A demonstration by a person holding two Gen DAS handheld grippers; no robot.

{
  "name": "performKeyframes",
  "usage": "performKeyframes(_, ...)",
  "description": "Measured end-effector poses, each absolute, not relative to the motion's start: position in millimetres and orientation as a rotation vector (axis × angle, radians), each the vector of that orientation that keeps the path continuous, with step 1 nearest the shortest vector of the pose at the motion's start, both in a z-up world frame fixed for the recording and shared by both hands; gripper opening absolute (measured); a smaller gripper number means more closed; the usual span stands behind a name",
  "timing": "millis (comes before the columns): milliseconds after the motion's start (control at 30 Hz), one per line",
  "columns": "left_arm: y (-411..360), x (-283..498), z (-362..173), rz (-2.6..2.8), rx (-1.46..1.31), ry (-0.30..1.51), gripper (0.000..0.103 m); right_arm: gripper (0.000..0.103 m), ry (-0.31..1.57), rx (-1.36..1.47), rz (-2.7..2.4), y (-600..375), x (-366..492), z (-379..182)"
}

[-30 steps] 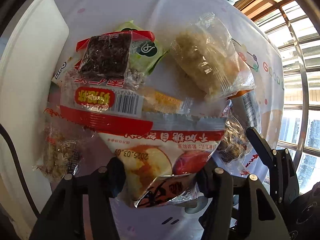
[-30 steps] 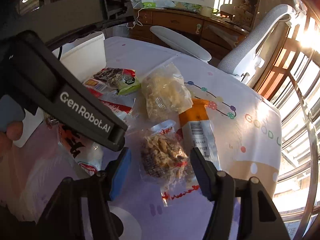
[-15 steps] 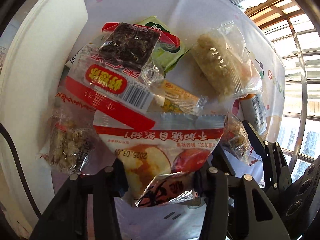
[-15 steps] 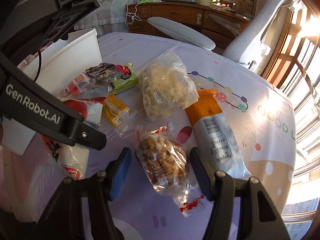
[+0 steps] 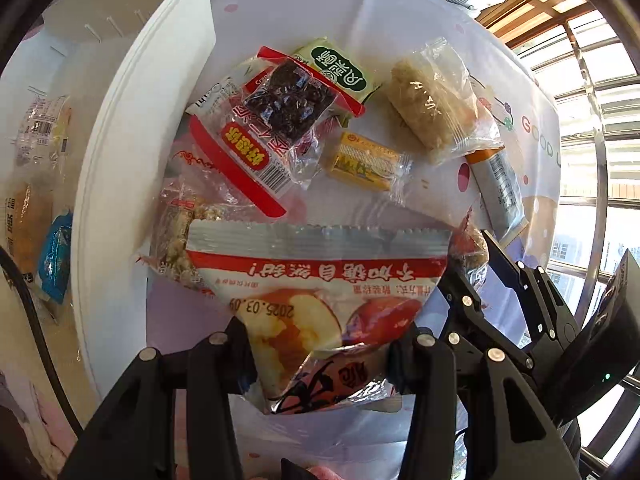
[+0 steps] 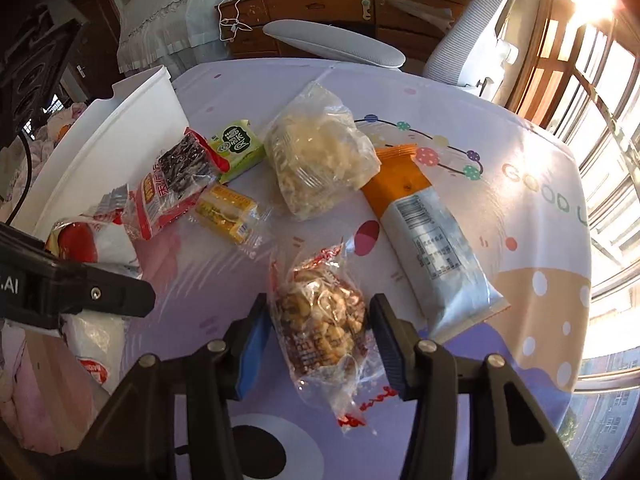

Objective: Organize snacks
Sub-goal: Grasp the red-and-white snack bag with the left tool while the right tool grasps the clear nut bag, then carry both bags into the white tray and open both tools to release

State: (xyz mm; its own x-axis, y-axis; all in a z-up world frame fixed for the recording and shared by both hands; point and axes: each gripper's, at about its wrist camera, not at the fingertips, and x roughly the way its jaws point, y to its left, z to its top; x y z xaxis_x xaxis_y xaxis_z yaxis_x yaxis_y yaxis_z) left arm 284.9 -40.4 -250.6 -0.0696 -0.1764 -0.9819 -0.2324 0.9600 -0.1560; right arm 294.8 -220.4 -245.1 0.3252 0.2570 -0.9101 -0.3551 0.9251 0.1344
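Note:
My left gripper (image 5: 324, 344) is shut on a red, white and silver snack packet (image 5: 320, 272) with a fruit picture, held above the table beside the white bin (image 5: 132, 120). In the right wrist view that packet (image 6: 100, 248) hangs at the left under the left gripper's black body (image 6: 80, 296). My right gripper (image 6: 320, 332) points down at a clear bag of brown nut brittle (image 6: 320, 320) lying on the tablecloth. Its jaws are closing, and the bag lies between the blue pads (image 6: 254, 340) without being squeezed.
A red packet topped by a dark snack (image 5: 288, 104), a green packet (image 5: 340, 68), a yellow bar (image 5: 364, 160), a pale puffed-rice bag (image 6: 320, 160) and an orange-white packet (image 6: 428, 240) lie on the table. The bin holds several packets (image 5: 36, 200). A chair (image 6: 336, 44) stands behind.
My left gripper has risen and shifted toward the white bin with the packet, so the bin's inside now shows. My right gripper's jaws have narrowed around the nut brittle bag and its wrist has rolled.

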Motion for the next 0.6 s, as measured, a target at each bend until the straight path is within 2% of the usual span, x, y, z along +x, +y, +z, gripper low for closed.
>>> performKeyframes(267, -26, 277, -205, 0.071, -0.266, 1.639, 0.047, 0.045, 1.284, 0.062, 0.342, -229, 268, -231)
performKeyframes(600, -3, 246, -157, 0.047, -0.217, 1.581, 0.047, 0.044, 1.412, 0.188, 0.274, -220, 218, -212)
